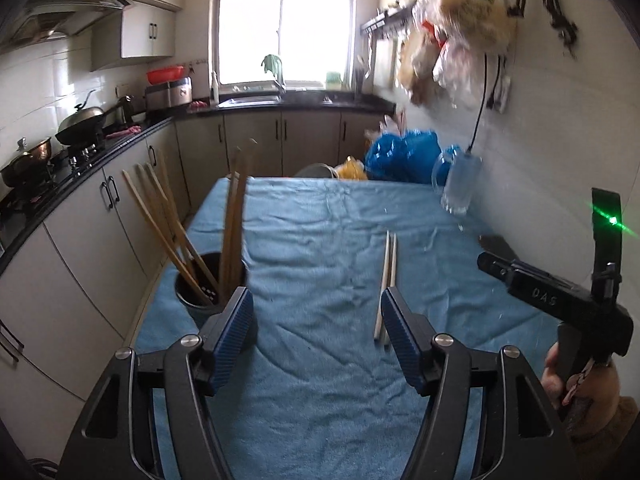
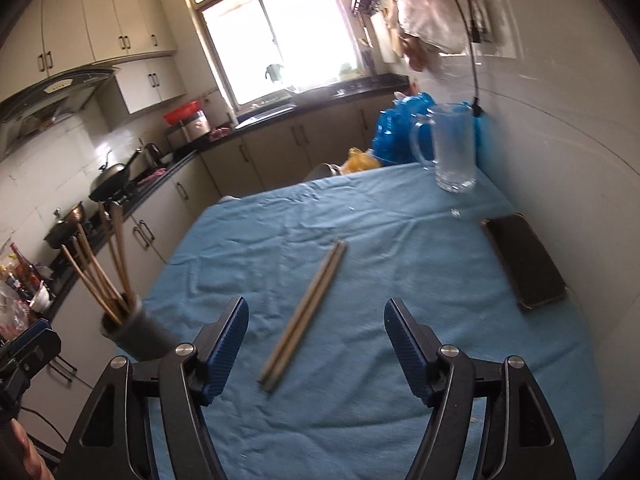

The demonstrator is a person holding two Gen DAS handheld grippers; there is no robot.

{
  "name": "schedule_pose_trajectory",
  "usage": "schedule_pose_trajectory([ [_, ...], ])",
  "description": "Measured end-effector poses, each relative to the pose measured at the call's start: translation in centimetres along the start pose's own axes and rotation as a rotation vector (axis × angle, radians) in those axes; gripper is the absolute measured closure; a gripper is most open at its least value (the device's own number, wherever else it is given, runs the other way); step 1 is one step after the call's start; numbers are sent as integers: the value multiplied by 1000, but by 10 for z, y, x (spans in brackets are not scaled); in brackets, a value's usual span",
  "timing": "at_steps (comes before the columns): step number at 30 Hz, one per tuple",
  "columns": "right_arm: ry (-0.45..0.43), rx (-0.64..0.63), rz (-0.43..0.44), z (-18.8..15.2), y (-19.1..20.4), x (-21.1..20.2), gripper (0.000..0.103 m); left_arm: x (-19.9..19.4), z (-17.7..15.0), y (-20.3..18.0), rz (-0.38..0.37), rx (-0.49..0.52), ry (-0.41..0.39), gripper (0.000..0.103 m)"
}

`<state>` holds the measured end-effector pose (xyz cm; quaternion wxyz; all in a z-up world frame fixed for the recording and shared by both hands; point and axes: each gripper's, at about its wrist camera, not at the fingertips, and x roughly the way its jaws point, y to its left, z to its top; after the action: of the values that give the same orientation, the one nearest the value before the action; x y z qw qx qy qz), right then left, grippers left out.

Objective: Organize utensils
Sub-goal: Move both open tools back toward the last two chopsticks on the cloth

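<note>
A pair of wooden chopsticks (image 1: pixel 387 280) (image 2: pixel 306 312) lies side by side on the blue cloth. A dark round holder (image 1: pixel 200 284) (image 2: pixel 132 334) with several chopsticks upright in it stands at the table's left edge. My left gripper (image 1: pixel 318 320) is open above the cloth, the holder just beyond its left finger and the loose pair by its right finger. My right gripper (image 2: pixel 316 332) is open too, with the near end of the loose pair lying on the cloth between and below its fingers, untouched. In the left wrist view the right gripper's body shows at the far right, in a hand.
A glass mug (image 2: pixel 454 148) (image 1: pixel 460 184) stands at the table's far right corner. A dark phone (image 2: pixel 524 260) lies by the right wall. Blue bags (image 1: pixel 404 156) sit beyond the table (image 1: pixel 320 216). Kitchen counter with stove and pots (image 1: pixel 80 124) runs along the left.
</note>
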<state>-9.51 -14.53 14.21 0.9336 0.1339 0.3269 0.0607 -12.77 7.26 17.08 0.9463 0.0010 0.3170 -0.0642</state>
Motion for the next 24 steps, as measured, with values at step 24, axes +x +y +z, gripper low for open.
schedule_pose_trajectory([
  [24,11,81,18,-31,-60,62,28,189,-18,-58,-195,0,295,56],
])
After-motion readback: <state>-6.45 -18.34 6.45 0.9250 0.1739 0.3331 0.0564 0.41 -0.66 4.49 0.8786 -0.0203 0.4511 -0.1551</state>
